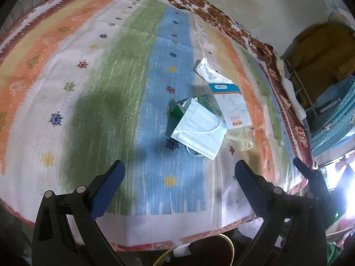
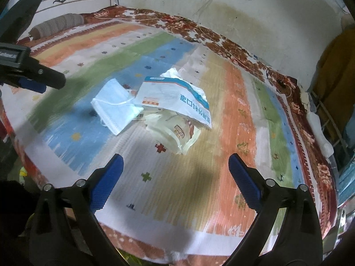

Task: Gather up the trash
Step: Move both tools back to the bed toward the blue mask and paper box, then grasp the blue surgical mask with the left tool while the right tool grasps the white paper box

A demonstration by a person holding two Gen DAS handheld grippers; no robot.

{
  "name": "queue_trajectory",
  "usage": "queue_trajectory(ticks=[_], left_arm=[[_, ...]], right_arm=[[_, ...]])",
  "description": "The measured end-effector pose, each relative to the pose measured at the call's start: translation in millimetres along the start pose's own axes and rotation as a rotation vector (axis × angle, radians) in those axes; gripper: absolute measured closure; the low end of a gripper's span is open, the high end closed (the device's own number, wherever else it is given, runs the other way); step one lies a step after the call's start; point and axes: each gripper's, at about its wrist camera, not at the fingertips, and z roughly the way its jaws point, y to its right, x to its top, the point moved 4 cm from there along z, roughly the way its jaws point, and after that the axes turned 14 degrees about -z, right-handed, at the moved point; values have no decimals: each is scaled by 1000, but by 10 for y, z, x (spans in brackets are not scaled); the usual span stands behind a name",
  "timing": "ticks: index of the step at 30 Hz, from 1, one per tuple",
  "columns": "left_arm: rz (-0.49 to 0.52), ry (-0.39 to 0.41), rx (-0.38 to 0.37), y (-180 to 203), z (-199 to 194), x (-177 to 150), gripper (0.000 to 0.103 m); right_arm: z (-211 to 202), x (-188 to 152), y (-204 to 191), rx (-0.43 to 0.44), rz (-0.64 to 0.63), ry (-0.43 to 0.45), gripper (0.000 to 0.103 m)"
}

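Note:
A small pile of trash lies on a striped bedspread (image 1: 93, 84). It holds a white face mask (image 1: 199, 130), a white and blue mask package (image 1: 233, 104), a yellowish snack wrapper (image 1: 239, 139), a green carton (image 1: 177, 109) and crumpled white paper (image 1: 206, 71). My left gripper (image 1: 179, 173) is open and empty, just short of the mask. In the right wrist view the mask (image 2: 115, 108), package (image 2: 175, 99) and wrapper (image 2: 175, 133) lie ahead of my open, empty right gripper (image 2: 175, 166). The left gripper (image 2: 40, 79) shows at that view's left edge.
The bed (image 2: 233, 133) runs along a stained white wall (image 2: 255, 22). A grey bolster pillow (image 2: 57, 24) lies at the far end. A metal rack with cloth and boxes (image 1: 319, 71) stands past the bed's right side. A yellow cable (image 1: 224, 239) hangs below the near edge.

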Motion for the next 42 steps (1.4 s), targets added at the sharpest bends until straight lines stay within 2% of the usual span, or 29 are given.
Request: queue_trajectory(ticks=[7, 15, 17, 20, 25, 30, 32, 38, 42], left_arm=[[-70, -13, -24, -207, 171, 94, 11], [-53, -30, -79, -124, 328, 114, 13], [-53, -36, -84, -126, 377, 111, 15], [-57, -45, -95, -158, 437, 115, 19], [-74, -56, -151, -201, 496, 157, 26], [-102, -71, -203, -262, 568, 223, 37], [-102, -73, -213, -264, 603, 233, 37], [-94, -78, -238, -217, 692, 239, 42], [-81, -85, -256, -140, 753, 219, 52]], right_arm=[[180, 165, -56, -42, -75, 12, 14], [401, 377, -83, -71, -136, 1, 17], [453, 427, -106, -71, -153, 0, 18], [565, 473, -150, -89, -194, -21, 25], [712, 558, -162, -137, -250, -28, 35], [837, 589, -167, -120, -254, -55, 39], [877, 564, -186, -114, -269, -72, 39], [919, 566, -207, -175, -327, -58, 39], [978, 537, -258, -210, -387, -54, 42]])
